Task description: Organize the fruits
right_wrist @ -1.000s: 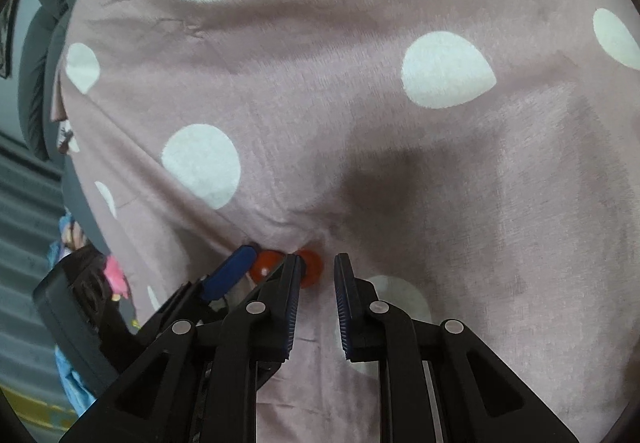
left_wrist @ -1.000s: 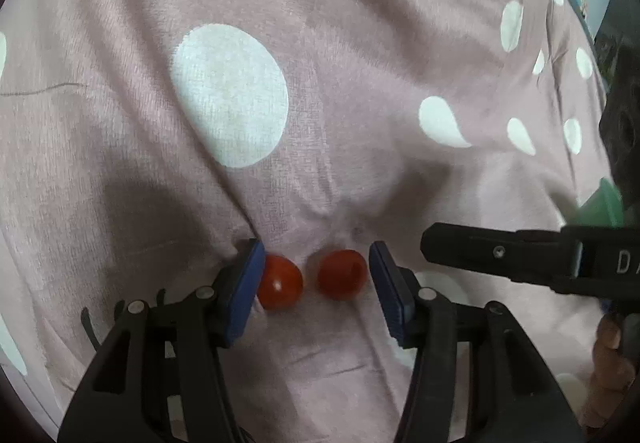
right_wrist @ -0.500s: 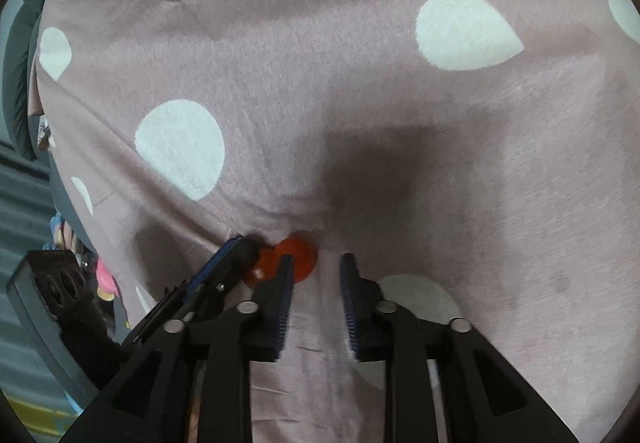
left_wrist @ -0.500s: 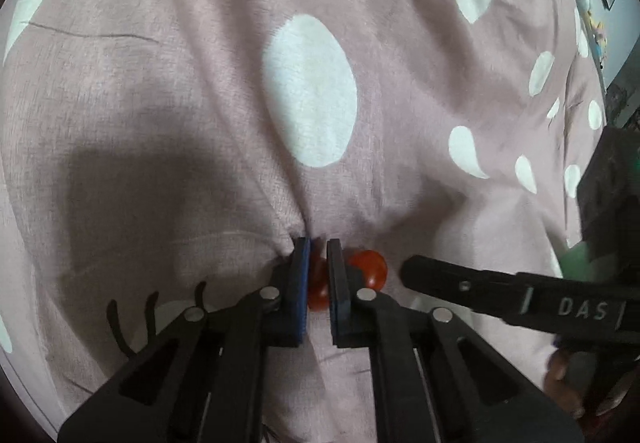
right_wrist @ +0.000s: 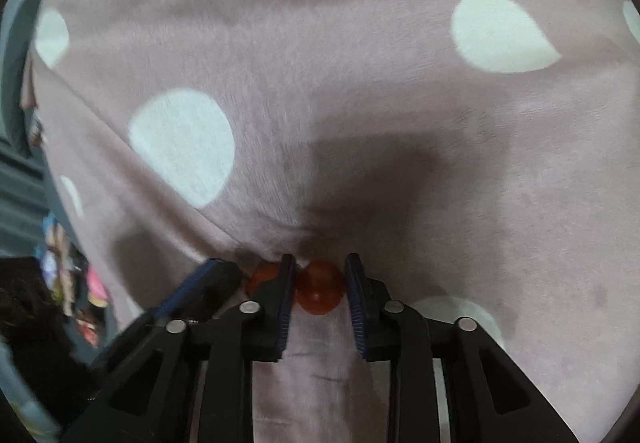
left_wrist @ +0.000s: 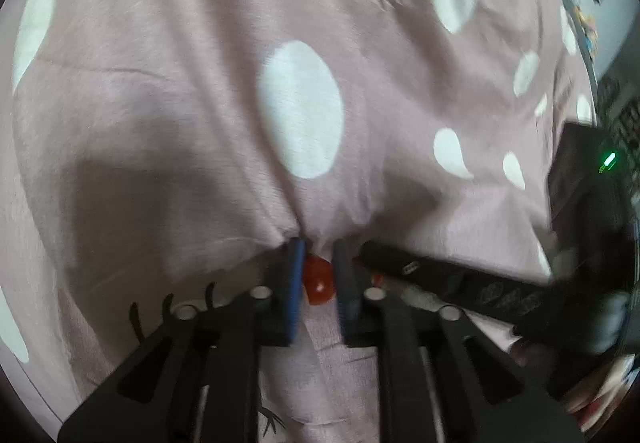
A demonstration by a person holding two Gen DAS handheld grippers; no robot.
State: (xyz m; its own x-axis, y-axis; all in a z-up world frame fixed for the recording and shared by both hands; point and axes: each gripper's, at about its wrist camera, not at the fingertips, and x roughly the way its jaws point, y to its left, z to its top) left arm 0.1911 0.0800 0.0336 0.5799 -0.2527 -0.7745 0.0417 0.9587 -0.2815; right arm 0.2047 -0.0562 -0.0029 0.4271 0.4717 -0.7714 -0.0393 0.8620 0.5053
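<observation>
Two small red cherry tomatoes lie side by side on a pink sheet with white dots. My left gripper (left_wrist: 318, 255) is shut on one tomato (left_wrist: 317, 280), held between its blue pads. My right gripper (right_wrist: 320, 267) has the other tomato (right_wrist: 320, 287) between its pads, which stand close on both sides of it; I cannot tell whether they press it. In the right wrist view the left gripper's tomato (right_wrist: 262, 277) shows partly behind my left finger. In the left wrist view the right gripper's black finger (left_wrist: 420, 269) reaches in from the right.
The pink dotted sheet (left_wrist: 200, 103) fills both views and is creased around the grippers. A black device with a green light (left_wrist: 600, 179) is at the right edge of the left wrist view. Colourful clutter (right_wrist: 68, 283) lies beyond the sheet's left edge.
My left gripper closed on the left tomato. My right gripper moved forward and to the left, so the other tomato now sits between its pads.
</observation>
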